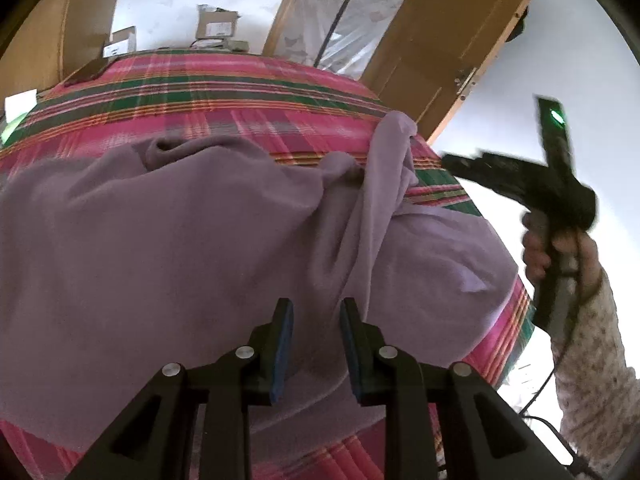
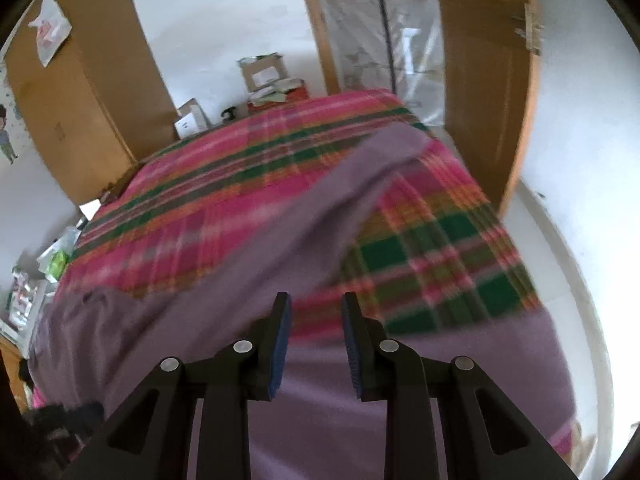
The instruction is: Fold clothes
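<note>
The left gripper [image 1: 316, 312], a black two-finger tool with blue pads, tilts steeply down over a soft lilac knit garment [image 1: 160, 240] spread across a pink, green and orange plaid bedcover [image 1: 224, 92]. Its jaws stand partly apart with nothing pinched; the lilac cloth lies under and between the fingertips, but the pads do not press on it. Ahead of this gripper and to its right, a long sleeve of the garment [image 1: 384, 168] is bunched up in a twisted ridge that reaches toward the bed's far right edge.

Off to the right of the left gripper, beyond the bed's edge, a person's hand [image 1: 556, 248] in a pale speckled knit sleeve [image 1: 600, 360] grips the handle of the right gripper [image 1: 460, 164], whose black body is blurred and points in toward the bunched sleeve. A green light [image 1: 557, 116] glows on its upright part.

From the right wrist view, the right gripper [image 2: 316, 312] also slants down, its jaws partly apart and holding nothing. The lilac garment [image 2: 360, 380] fills the space below and beside the fingers, and one sleeve [image 2: 360, 176] runs away ahead of them diagonally over the plaid bedcover [image 2: 440, 240]. This view is smeared by blur. Beyond the bed's far end sit small cardboard boxes [image 2: 262, 70] against a white wall, flanked by a wooden wardrobe [image 2: 72, 100].
</note>
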A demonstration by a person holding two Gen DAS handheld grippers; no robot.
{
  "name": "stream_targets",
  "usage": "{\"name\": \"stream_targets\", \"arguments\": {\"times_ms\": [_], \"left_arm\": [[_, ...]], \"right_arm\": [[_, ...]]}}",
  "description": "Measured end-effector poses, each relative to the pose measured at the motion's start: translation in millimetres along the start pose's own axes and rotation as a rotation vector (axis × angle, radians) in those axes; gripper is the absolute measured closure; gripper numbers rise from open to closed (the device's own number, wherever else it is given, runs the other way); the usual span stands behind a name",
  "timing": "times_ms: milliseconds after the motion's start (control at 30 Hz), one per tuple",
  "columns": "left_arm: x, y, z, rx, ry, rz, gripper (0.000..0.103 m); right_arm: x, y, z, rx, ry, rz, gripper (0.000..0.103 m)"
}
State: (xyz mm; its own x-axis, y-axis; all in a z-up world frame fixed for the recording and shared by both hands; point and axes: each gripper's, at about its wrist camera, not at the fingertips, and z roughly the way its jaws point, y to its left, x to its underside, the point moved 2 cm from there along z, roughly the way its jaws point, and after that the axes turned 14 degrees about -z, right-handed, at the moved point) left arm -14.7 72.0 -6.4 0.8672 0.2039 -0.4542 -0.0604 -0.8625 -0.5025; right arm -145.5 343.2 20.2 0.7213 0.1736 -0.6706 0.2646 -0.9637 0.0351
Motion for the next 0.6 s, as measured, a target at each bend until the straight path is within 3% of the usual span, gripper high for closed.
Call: {"name": "stream_targets", "arguments": {"times_ms": [367,600], "left_arm": [[-2,2,19,0.092,0.055,0.028,0.078],[-3,3,21,0.127,0.064,0.033,0.078]], "right_arm": [[-53,32,73,0.051,0.066,-0.09,0.061],[-66,33,106,0.138,0.156,-0.1,0.061]]}}
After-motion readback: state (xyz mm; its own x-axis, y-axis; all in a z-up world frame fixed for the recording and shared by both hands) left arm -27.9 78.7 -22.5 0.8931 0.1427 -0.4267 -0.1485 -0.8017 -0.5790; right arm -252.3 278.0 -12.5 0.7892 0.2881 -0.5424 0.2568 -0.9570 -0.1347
